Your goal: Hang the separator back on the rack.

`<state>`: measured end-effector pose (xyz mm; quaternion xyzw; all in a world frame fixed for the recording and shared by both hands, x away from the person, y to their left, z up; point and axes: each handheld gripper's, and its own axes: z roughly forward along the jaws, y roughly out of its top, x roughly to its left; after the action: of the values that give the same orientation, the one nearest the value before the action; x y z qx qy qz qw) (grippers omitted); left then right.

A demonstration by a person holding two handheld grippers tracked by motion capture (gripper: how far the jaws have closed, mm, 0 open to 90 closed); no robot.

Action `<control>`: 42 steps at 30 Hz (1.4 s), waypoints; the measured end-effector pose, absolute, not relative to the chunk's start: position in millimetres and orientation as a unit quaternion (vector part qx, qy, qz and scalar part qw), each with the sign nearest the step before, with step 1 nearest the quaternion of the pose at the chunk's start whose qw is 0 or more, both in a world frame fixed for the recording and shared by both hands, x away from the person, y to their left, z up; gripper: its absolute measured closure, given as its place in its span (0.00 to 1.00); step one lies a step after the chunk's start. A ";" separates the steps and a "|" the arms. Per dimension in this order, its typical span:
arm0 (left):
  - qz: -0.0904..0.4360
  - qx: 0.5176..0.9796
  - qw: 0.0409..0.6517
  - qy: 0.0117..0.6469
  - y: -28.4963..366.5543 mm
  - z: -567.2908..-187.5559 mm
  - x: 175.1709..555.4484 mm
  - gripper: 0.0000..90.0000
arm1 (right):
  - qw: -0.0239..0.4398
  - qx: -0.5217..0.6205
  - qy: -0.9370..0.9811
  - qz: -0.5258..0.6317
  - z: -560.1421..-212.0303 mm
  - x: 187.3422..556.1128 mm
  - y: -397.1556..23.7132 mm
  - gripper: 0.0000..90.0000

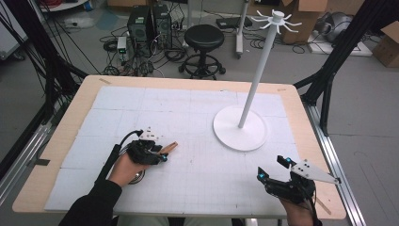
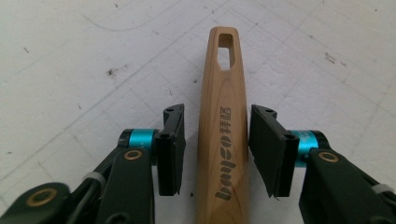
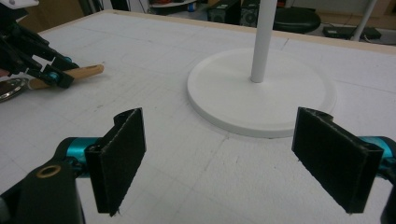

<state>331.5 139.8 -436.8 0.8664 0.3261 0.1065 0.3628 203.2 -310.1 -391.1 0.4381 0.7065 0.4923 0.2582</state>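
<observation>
The wooden handle (image 2: 222, 135) lies flat on the white worktop (image 2: 93, 56), between the left tool's (image 2: 217, 149) pads, which stand just clear of its sides. The right tool (image 3: 233, 158) hangs wide open and empty near the stand (image 3: 261, 88).

Left gripper (image 2: 215, 154): black linkage arms, brass-coloured pivot rings, teal collars behind flat black pads (image 2: 171, 149) fixed with small screws; a black cable (image 1: 113, 157) trails from its body, on the side away from the white stand (image 1: 241, 128). Right gripper (image 3: 233, 158): same black build, teal collars, broad matte pads; grey three-cornered plate (image 1: 313, 172) with dark dots on top. Person: black sleeve (image 1: 91, 207) at the left forearm.
</observation>
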 end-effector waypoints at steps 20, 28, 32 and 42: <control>0.113 0.863 0.357 0.340 138.7 -435.9 329.2 0.75 | 0.258 0.442 0.703 0.493 -390.9 202.6 -311.9 0.18; 0.113 0.850 0.381 0.346 146.1 -427.5 324.9 0.75 | 0.259 0.442 0.701 0.496 -390.3 202.3 -312.5 0.18; 0.121 0.840 0.407 0.339 151.0 -416.7 318.0 0.75 | 0.256 0.443 0.701 0.497 -390.2 202.0 -311.7 0.18; 0.135 0.806 0.483 0.315 158.0 -393.7 296.7 0.75 | 0.228 0.425 0.701 0.525 -385.7 202.4 -304.5 0.18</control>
<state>296.7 158.0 -393.7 0.8056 0.3151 0.1345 0.4833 202.4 -304.5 -385.7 0.4254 0.7011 0.5250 0.2276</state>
